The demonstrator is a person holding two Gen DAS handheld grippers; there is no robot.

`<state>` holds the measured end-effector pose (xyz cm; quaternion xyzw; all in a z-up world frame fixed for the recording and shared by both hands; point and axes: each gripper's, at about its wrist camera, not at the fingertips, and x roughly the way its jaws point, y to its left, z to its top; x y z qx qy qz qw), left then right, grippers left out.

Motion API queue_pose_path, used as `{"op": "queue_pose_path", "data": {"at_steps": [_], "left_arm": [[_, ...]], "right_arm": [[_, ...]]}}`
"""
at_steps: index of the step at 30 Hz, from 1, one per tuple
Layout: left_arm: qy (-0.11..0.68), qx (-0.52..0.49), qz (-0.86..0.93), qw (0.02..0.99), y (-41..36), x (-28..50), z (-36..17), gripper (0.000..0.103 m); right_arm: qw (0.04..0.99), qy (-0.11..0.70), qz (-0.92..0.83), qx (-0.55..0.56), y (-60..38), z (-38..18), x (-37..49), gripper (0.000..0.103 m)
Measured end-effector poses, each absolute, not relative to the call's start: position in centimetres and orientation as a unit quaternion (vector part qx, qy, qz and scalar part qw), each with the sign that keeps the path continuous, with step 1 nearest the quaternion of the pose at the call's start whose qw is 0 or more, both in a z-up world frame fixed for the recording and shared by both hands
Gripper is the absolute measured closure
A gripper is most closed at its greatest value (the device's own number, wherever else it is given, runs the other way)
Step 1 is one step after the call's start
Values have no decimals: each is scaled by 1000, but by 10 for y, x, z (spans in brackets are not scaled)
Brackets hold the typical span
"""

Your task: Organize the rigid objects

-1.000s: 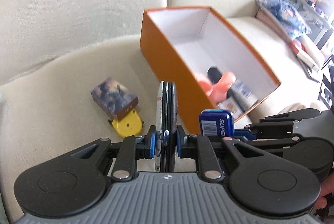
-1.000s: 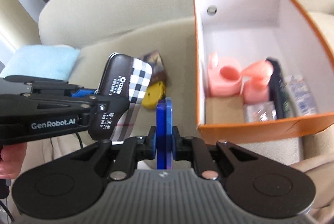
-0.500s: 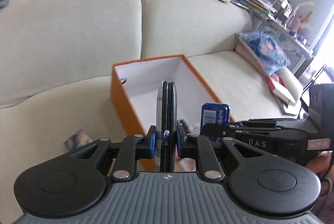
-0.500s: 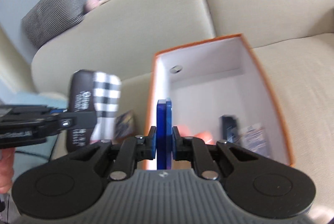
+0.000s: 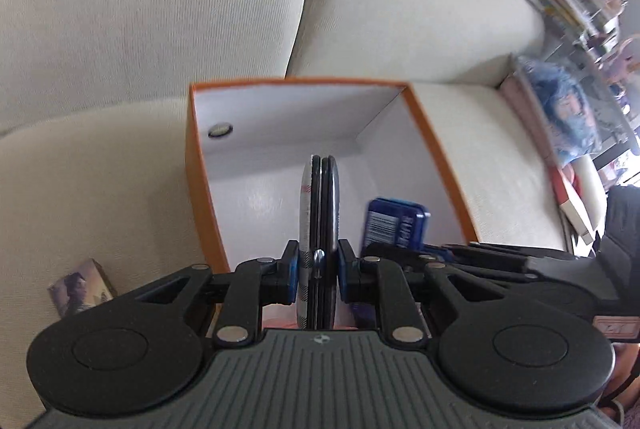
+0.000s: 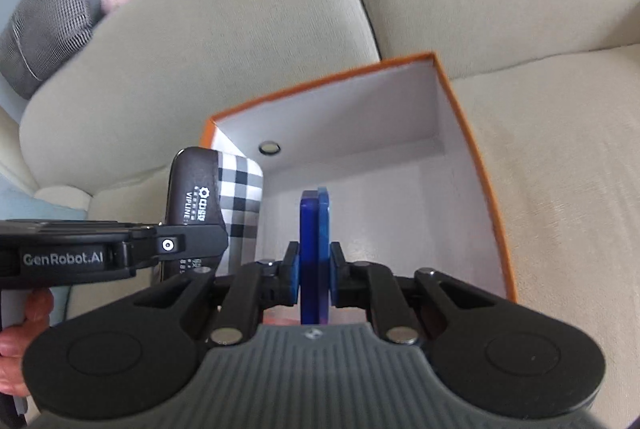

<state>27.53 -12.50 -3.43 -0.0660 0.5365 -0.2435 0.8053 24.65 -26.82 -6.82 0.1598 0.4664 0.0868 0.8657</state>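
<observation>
On a beige sofa (image 5: pixel 120 189), an orange box (image 5: pixel 200 197) with a white interior sits open on the seat cushion, a round hole in its far wall. Left gripper (image 5: pixel 319 265) clamped tight on a flat case (image 5: pixel 319 213), held edge-on and upright; its plaid face and dark back panel show plainly in the right wrist view (image 6: pixel 216 197), printed lettering on the dark part. Case hangs over the box's open top, near the left wall. Right gripper (image 6: pixel 315 277) pinched on a thin blue tin (image 6: pixel 315 229), also edge-on, held above the box interior; from the left wrist camera its flat side with barcode and white lettering is readable (image 5: pixel 394 225). The two held items sit side by side, apart, the case to the left of the tin. A hand (image 6: pixel 20 345) grips the left tool's handle at the picture's edge. Small printed card box (image 5: pixel 80 287) lies on the cushion outside the orange box, left of it. Something pinkish lies low in the box, mostly hidden behind the grippers.
</observation>
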Motion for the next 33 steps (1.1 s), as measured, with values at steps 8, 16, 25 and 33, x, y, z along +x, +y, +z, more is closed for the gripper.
{"op": "queue_pose_path", "data": {"at_steps": [8, 16, 25, 33], "left_arm": [[564, -20, -215, 797, -149, 289, -62, 83], [566, -5, -196, 801, -167, 288, -64, 82], [595, -38, -195, 779, -168, 292, -85, 84], [603, -38, -197, 772, -165, 294, -86, 83]], "right_arm": [[841, 504, 96, 169, -270, -110, 281, 89], [838, 506, 81, 189, -281, -121, 285, 90], [844, 495, 63, 197, -300, -113, 284, 90], [846, 493, 59, 194, -299, -111, 282, 90]]}}
